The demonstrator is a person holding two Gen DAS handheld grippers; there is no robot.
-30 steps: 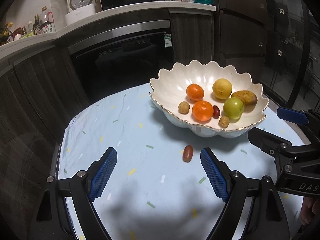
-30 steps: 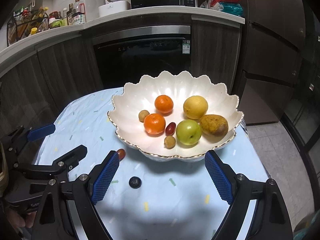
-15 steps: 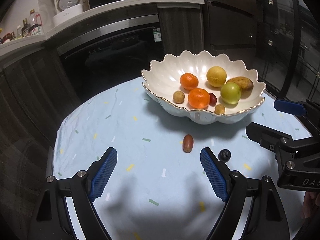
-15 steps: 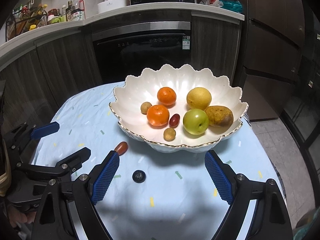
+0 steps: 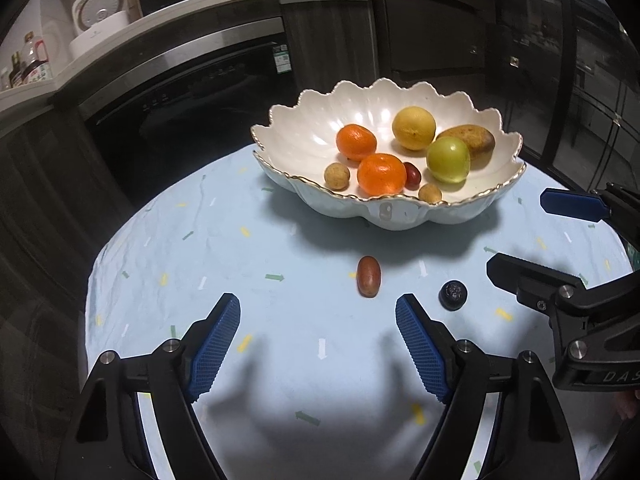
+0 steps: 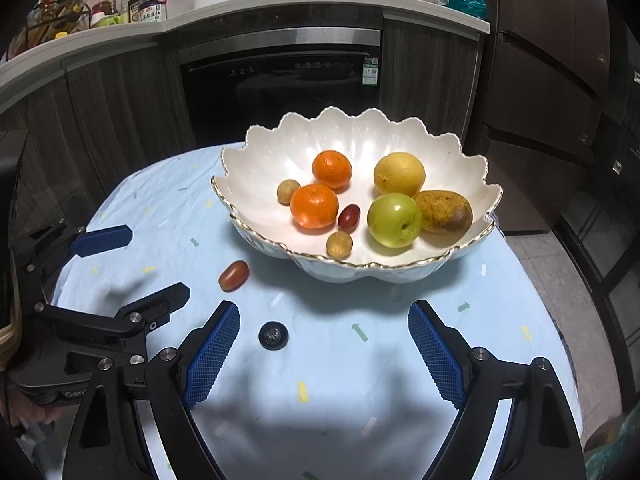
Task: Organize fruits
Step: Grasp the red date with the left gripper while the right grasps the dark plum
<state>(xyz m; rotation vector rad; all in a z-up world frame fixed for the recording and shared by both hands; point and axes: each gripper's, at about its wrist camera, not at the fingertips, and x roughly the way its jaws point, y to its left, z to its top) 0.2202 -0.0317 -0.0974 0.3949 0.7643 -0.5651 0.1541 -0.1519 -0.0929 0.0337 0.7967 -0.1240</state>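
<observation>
A white scalloped bowl (image 5: 304,132) (image 6: 360,132) on the table holds two oranges, a yellow citrus, a green fruit, a brown pear, a red grape and two small tan fruits. In front of it on the cloth lie a red-brown oval fruit (image 5: 368,276) (image 6: 234,275) and a dark berry (image 5: 453,295) (image 6: 273,335). My left gripper (image 5: 318,308) (image 6: 156,262) is open with its jaws closing. Nothing is between them, and the oval fruit lies just beyond the tips. My right gripper (image 6: 324,312) (image 5: 528,236) is open. The berry lies between its fingers near the left one, untouched.
The round table wears a light blue cloth (image 5: 240,240) whose edge drops off at left and right. Behind stand a dark oven (image 6: 280,88) and cabinets. The counter above carries a rice cooker (image 5: 100,20), bottles and a microwave.
Both grippers have sunk toward the cloth. The dark berry has come into the left wrist view. The left jaws stand a little narrower.
</observation>
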